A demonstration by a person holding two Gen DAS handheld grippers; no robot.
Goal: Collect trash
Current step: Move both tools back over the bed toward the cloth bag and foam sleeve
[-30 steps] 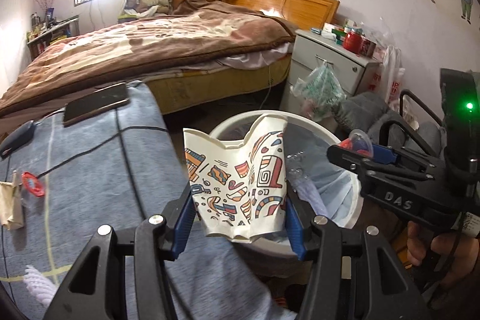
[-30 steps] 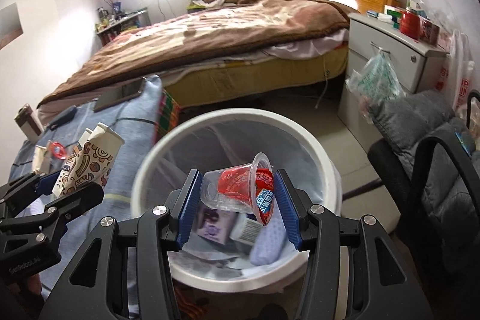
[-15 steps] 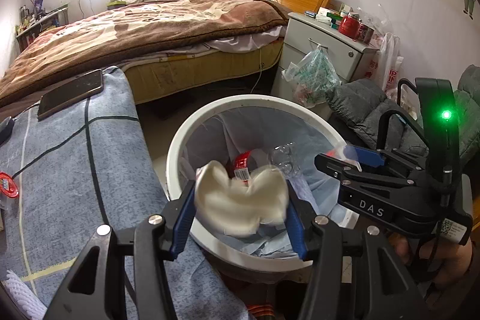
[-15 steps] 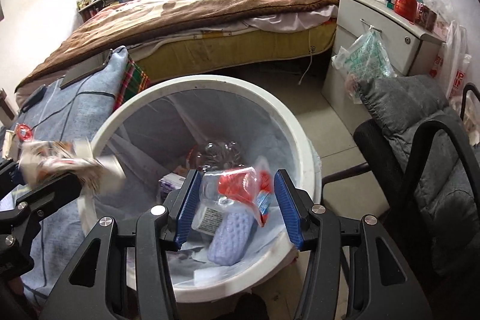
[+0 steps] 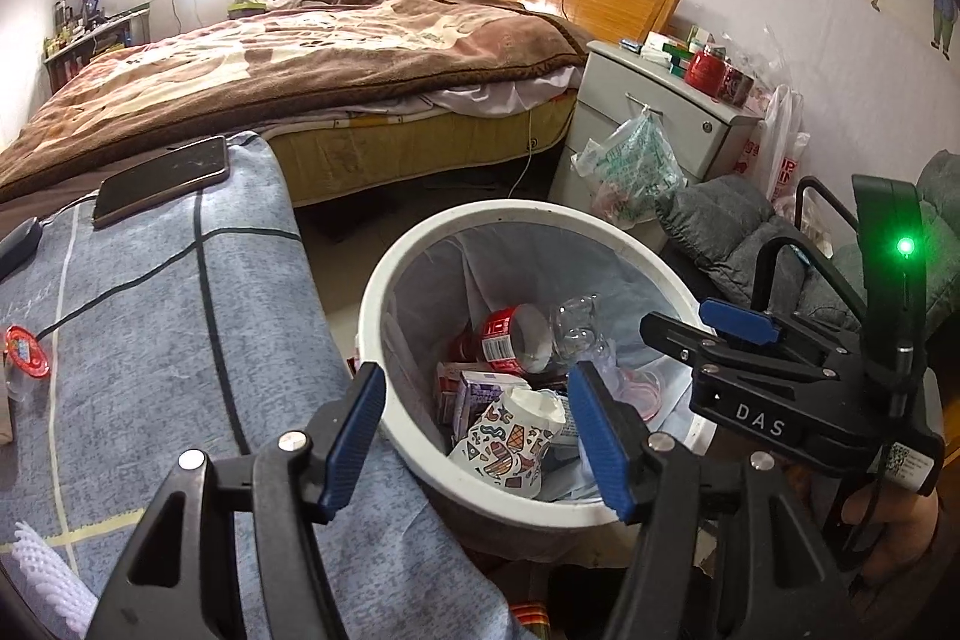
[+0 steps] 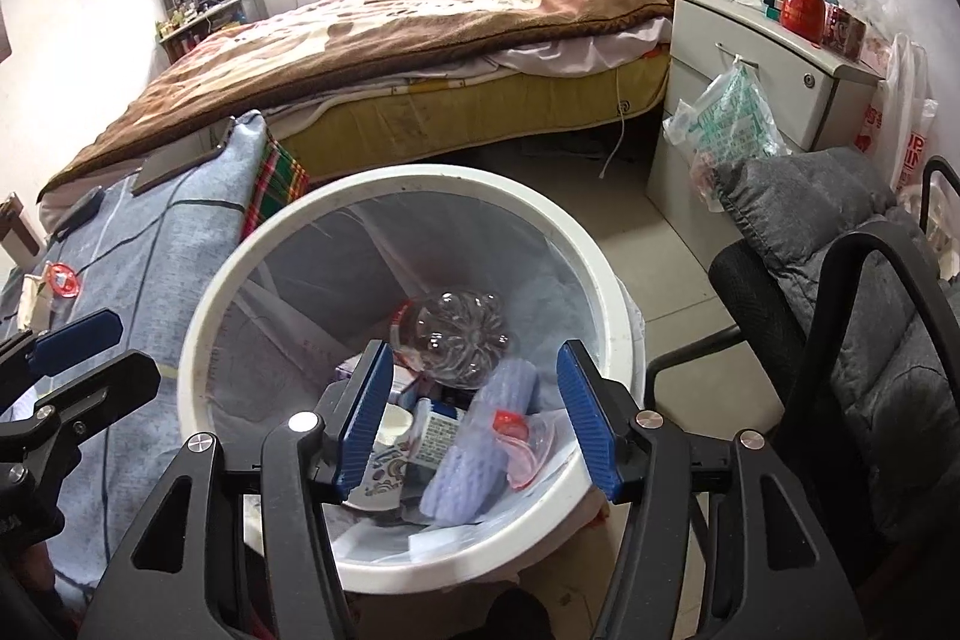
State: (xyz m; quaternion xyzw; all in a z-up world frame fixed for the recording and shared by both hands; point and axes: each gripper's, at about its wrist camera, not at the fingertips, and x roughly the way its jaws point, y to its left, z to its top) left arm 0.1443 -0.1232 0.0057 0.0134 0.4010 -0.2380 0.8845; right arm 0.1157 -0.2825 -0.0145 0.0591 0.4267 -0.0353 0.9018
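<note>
Bedroom floor; white bin (image 5: 384,280) beside counter (image 5: 150,340) edge. Left claw (image 5: 477,436) and right claw (image 6: 474,412) over the bin, jaws just been opening, nothing between them. Paper cup (image 5: 510,448) and clear cup (image 6: 522,436) lie inside. Best lift clear before swinging back. Red lid (image 5: 24,349) waits at counter's left edge; chair (image 6: 840,310) crowds the right.

Two black handheld grippers with blue-padded fingers.
The left gripper (image 5: 477,433) has silver screws on its black arms; the right gripper (image 6: 474,415), beside it, carries white "DAS" lettering, a green light and a QR label.
</note>
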